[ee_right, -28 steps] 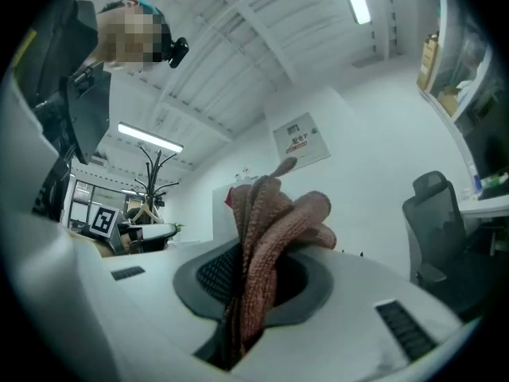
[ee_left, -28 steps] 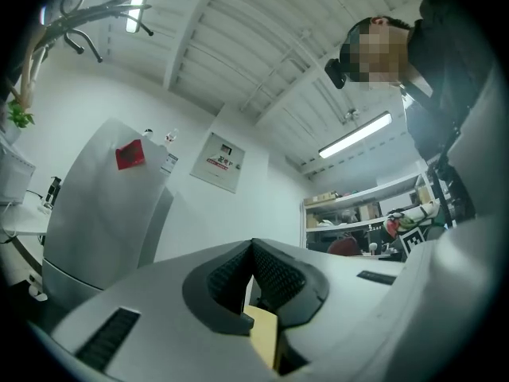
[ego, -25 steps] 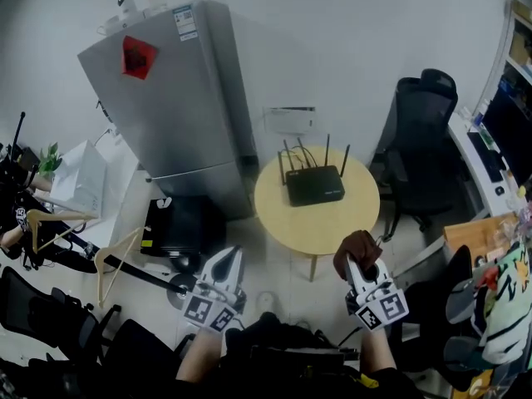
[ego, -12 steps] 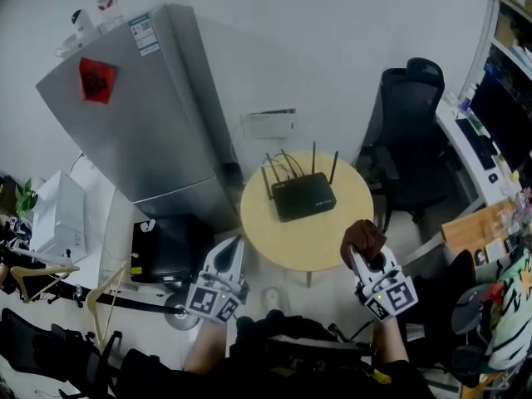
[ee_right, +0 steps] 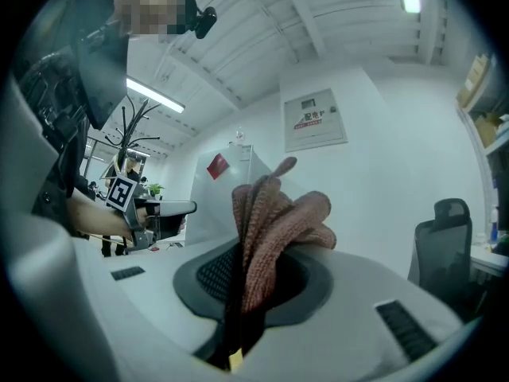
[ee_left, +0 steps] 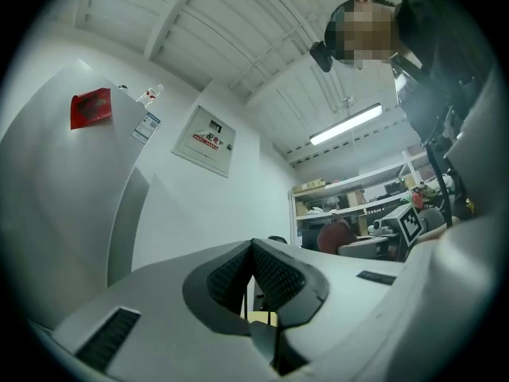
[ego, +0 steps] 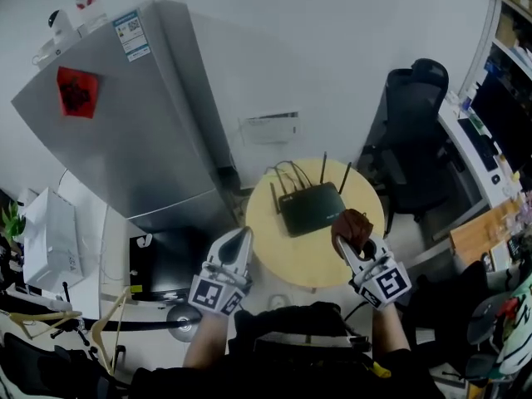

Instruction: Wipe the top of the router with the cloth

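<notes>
A black router (ego: 310, 207) with several upright antennas lies on the round yellow table (ego: 283, 252). My right gripper (ego: 352, 241) is shut on a brown cloth (ego: 352, 226), bunched above its jaws, at the table's right side just right of the router. In the right gripper view the cloth (ee_right: 274, 233) sticks up from the closed jaws of the gripper (ee_right: 238, 301). My left gripper (ego: 236, 247) hangs at the table's left edge, its jaws together with nothing held; its own view shows the gripper (ee_left: 256, 281) shut and empty.
A tall grey fridge (ego: 125, 115) stands left of the table against the wall. A black office chair (ego: 411, 127) is right of the table, with a desk and shelves (ego: 490, 123) beyond. A black box (ego: 170, 260) sits on the floor at the left.
Both grippers have moved forward toward the table. The right gripper with the cloth now sits over the table's right part beside the router; earlier it hung in front of the table.
</notes>
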`<state>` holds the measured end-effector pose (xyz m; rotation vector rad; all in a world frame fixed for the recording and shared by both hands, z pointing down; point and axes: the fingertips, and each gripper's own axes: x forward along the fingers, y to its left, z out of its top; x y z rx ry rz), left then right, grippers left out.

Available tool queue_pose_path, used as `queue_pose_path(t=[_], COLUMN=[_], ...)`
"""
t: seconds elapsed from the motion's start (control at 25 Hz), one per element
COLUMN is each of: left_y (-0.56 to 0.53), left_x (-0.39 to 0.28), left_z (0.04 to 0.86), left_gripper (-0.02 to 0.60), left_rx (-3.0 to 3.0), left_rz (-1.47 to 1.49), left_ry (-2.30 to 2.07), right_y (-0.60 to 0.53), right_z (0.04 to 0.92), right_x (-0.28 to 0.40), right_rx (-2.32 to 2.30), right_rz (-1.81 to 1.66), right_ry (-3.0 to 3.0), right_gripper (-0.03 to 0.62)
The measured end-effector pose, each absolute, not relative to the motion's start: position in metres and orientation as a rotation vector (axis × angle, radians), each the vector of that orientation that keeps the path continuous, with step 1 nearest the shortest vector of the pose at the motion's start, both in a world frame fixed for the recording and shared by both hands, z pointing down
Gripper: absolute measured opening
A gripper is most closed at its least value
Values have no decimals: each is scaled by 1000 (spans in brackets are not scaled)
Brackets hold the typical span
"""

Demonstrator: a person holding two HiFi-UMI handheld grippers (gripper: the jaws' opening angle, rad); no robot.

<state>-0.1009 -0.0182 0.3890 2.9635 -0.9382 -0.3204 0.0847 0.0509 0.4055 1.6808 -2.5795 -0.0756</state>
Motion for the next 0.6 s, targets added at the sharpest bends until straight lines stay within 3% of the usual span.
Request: queue_pose_path(t=[0.16, 0.36, 0.6], left_y=[-34, -43, -67], left_x=[-97, -72, -46], left_z=[391, 417, 420], left_gripper=[-9, -9, -9], left_rx=[2986, 3120, 2969], left_rz=[-307, -13, -124], left_ry=[-996, -1087, -1208], right_y=[23, -11, -55], right_z=[414, 433, 444], right_x=[79, 70, 74], right_rx=[1597, 1441, 1238], right_rz=[-75, -26, 104], right_ry=[-2554, -2577, -2672], right_gripper=[67, 67, 66])
